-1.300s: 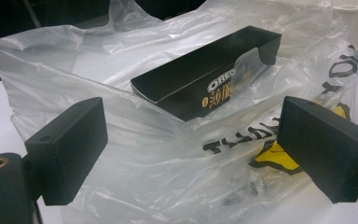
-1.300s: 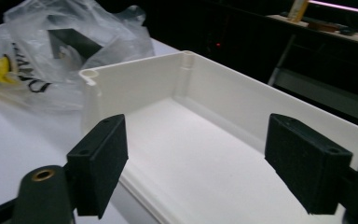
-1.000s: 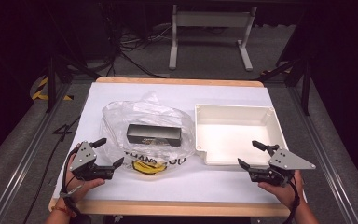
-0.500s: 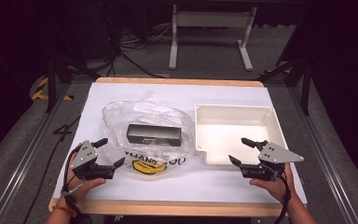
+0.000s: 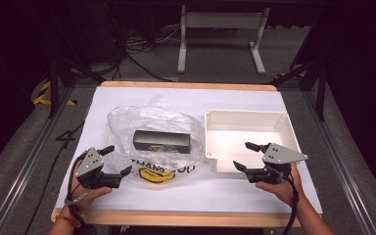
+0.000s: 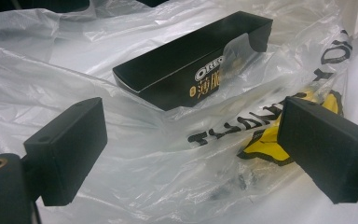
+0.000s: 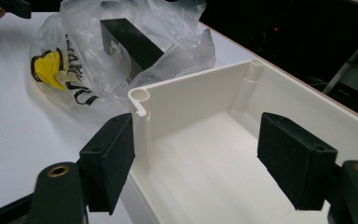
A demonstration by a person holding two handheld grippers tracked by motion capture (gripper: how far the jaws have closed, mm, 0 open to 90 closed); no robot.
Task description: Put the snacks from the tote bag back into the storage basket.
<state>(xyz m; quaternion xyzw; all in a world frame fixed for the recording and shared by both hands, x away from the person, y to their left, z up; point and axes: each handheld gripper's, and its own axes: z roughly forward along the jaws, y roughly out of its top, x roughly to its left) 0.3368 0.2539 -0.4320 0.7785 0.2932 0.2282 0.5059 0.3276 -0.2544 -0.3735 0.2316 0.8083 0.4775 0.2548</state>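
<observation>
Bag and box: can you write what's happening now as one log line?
left gripper: open, at bag | right gripper: open, at tray corner | box: in bag

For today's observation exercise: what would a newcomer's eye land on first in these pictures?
Probably the crumpled clear plastic bag mid-table, with a black Oreo box inside and a yellow print at its near edge. Right of it sits an empty white tray. The left gripper faces the bag; the right gripper is open at the tray's near corner.
</observation>
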